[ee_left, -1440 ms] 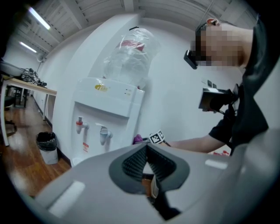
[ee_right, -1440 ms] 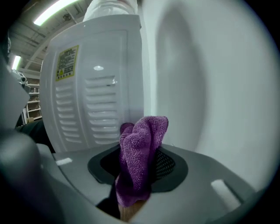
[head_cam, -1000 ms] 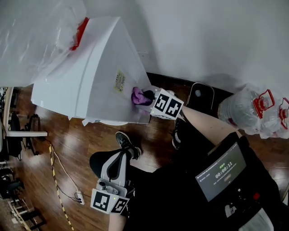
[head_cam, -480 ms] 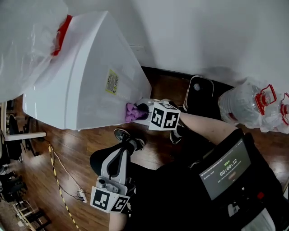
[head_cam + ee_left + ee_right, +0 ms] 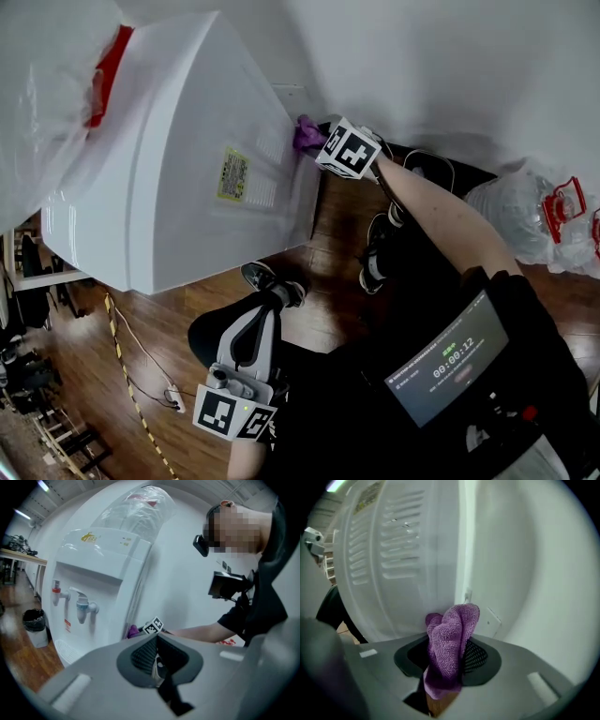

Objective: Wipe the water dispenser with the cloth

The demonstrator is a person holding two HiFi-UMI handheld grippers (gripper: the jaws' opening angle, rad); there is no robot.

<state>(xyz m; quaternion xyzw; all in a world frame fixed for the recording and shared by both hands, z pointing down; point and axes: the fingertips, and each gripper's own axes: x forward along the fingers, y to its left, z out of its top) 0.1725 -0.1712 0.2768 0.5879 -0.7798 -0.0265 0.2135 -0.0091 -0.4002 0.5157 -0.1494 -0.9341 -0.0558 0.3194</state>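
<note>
Up at the back corner of the dispenser (image 5: 187, 169): cloth (image 5: 451, 639) pinched, ready to rub.
Your right hand-held gripper (image 5: 317, 141) is clamped on the purple cloth. The cloth sticks up and forward out of the jaws, its long way aimed at the vented side by the wall (image 5: 450, 66). The dispenser stands tall, with its taps (image 5: 82, 606) facing away from the wall. If you push hard, the bunched cloth may slip out, or you may bump the wall in that tight spot. Your left hand-held gripper (image 5: 157, 660) is closed on nothing, down low.

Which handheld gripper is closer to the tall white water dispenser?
Right. The right gripper, clamping a purple cloth, is at the rear edge of the tall white water dispenser; the left gripper sits low by the person's leg, clear of it.
</note>
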